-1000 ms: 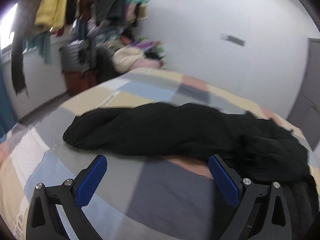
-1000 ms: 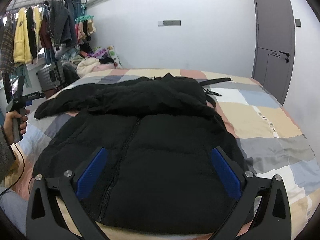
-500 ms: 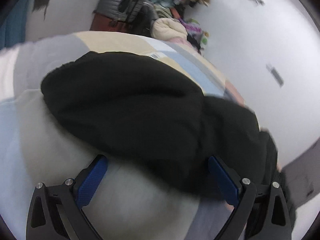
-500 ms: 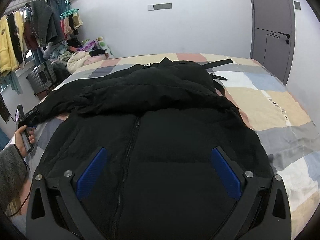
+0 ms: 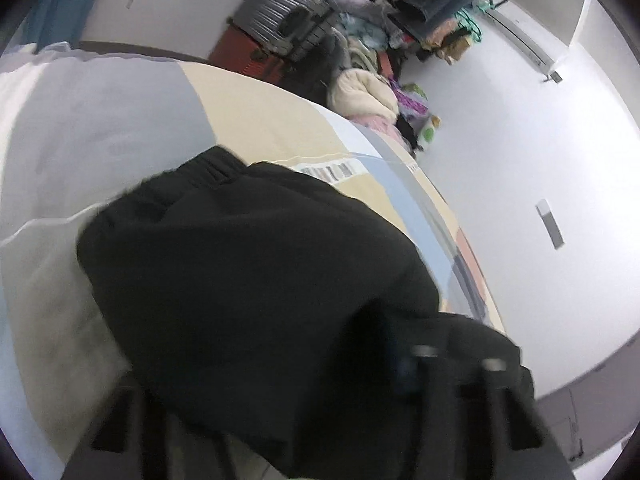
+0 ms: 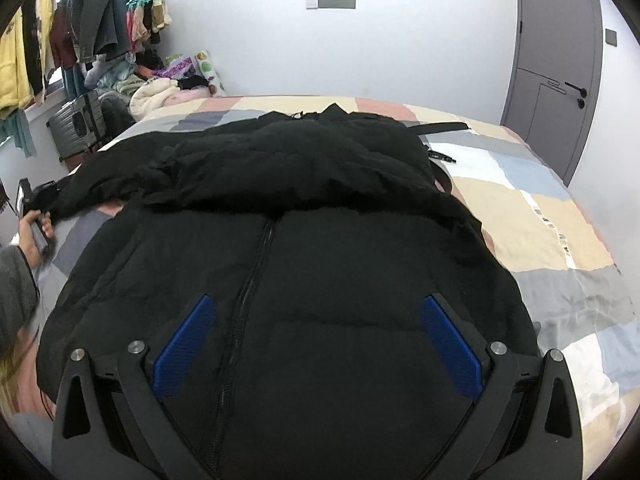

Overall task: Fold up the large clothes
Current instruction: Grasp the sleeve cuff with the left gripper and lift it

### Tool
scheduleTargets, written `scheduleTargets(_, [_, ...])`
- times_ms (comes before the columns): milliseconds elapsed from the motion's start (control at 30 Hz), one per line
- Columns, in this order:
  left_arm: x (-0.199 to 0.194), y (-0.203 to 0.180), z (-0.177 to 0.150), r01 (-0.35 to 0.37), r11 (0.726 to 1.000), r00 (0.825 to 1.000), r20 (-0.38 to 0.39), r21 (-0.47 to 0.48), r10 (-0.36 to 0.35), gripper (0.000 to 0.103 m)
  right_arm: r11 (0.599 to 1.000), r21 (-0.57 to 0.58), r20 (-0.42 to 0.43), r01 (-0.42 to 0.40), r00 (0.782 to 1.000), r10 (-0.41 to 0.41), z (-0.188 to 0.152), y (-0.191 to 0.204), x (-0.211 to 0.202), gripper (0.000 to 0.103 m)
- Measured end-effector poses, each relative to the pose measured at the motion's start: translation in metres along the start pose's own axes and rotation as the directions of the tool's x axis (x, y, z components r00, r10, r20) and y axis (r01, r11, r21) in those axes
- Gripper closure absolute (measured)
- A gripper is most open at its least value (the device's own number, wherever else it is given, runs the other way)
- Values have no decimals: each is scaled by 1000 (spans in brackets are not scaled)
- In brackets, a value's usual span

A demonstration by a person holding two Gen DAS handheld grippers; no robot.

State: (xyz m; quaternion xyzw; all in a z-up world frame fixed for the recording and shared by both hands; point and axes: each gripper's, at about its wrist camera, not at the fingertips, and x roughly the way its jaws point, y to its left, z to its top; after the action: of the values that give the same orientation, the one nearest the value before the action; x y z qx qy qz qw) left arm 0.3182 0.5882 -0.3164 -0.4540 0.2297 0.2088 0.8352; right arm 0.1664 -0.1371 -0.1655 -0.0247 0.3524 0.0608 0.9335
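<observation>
1. Black padded jacket (image 6: 320,248): you have it spread front-up on the bed, zip (image 6: 248,280) closed down the middle, body puffy and softly quilted with a matt, slightly creased shell.
2. Sleeve (image 5: 248,280): one long black sleeve lies folded across the chest of the jacket toward your left; its cuff end shows gathered, ribbed-looking elastic in the left wrist view.
3. Black strap (image 6: 440,127): flat and narrow, it runs out from the far end of the jacket onto the bed.
4. Left claw (image 5: 280,412): your jaws have just been closing, with the sleeve end between them; black cloth covers the fingers and the picture is blurred, so you cannot tell whether the pads press on it. In the right wrist view the claw sits at the sleeve's tip, in your hand (image 6: 36,228).
5. Right claw (image 6: 316,344): jaws wide apart, ridged blue pads (image 6: 184,344) on black frames, hovering over the lower front of the jacket, nothing gripped.
6. Bed (image 6: 552,232): smooth cover in large pastel blocks of cream, grey, pale blue and pink.
7. Suitcase (image 6: 78,128): grey, ribbed hard shell, beside the bed.
8. Hanging clothes (image 6: 80,28): assorted, on a rail by the wall.
9. Door (image 6: 556,68): grey, flat, with a dark handle.
</observation>
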Motion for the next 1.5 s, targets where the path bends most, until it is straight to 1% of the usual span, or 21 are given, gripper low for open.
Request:
scheduleTargets(67, [-4,-8,9,-13,1000,1000,-2,29,13,82,1000,-4,-4,1,1000,-1,-1,-3,1,0])
scheduleTargets(133, [-14,-19,11,-34,998,999,11,54,33,88,1000,0,-3,-3,1000,3,-1,-4,0,0])
scheduleTargets(167, [-22,-29,10,-60,995,998,25,75,59,90,1000,2,2,-7,1000,7,-2,-5,-1,0])
scheduleTargets(300, [-56,-62,5,-126,978,989,97,164,111,92,999,-11,32,-34,999,34,-3,-4,-10,0])
scheduleTargets(467, [-102,-107,-3,-192,956,972,179,224,153,93,998,-12,55,-64,996,65,-5,-7,-21,0])
scheduleTargets(600, [-140,-146,-13,-186,953,964,232,238,130,93,995,3,83,-97,992,97,-5,-13,-36,0])
scheduleTargets(667, [-155,-166,-19,-192,946,960,249,259,127,93,994,10,99,-108,989,107,-7,-16,-44,0])
scheduleTargets(733, [-177,-190,-28,-212,934,951,279,286,130,93,990,28,124,-138,983,134,-6,-23,-54,0])
scheduleTargets(833, [-199,-232,-42,-257,903,935,326,345,141,93,987,31,160,-155,976,148,-8,-29,-68,0])
scheduleTargets(933, [-218,-273,-56,-253,883,931,347,394,112,93,991,8,186,-133,974,129,-10,-32,-77,0])
scheduleTargets(967, [-225,-289,-61,-250,871,931,351,423,97,93,991,9,193,-133,973,128,-10,-35,-79,0])
scheduleTargets(1033, [-240,-326,-78,-249,831,929,365,498,61,93,991,19,201,-135,971,128,-12,-41,-82,0])
scheduleTargets(1067, [-243,-337,-85,-250,815,929,368,522,50,93,990,25,201,-139,971,131,-12,-45,-84,0])
scheduleTargets(1100, [-249,-355,-94,-250,790,928,372,560,30,93,989,32,202,-145,970,135,-12,-49,-86,0])
scheduleTargets(1133, [-254,-371,-103,-242,770,928,372,591,7,93,988,39,209,-150,968,139,-13,-53,-88,0])
scheduleTargets(1167, [-258,-383,-110,-229,760,929,369,608,-15,93,987,43,219,-156,965,143,-13,-57,-91,0])
scheduleTargets(1267, [-267,-412,-131,-169,754,940,334,635,-71,93,987,31,259,-155,955,142,-16,-69,-101,0])
scheduleTargets(1333, [-270,-437,-150,-131,737,949,299,663,-100,93,990,28,272,-139,954,126,-17,-76,-101,0])
scheduleTargets(1400, [-271,-456,-167,-110,721,951,282,684,-122,93,989,43,270,-140,955,123,-17,-86,-97,0])
scheduleTargets(1433, [-270,-467,-177,-98,707,953,270,700,-135,93,988,52,268,-142,956,123,-18,-91,-95,0])
scheduleTargets(1500, [-267,-490,-206,-83,662,956,246,745,-157,93,988,65,264,-139,957,117,-20,-101,-90,0])
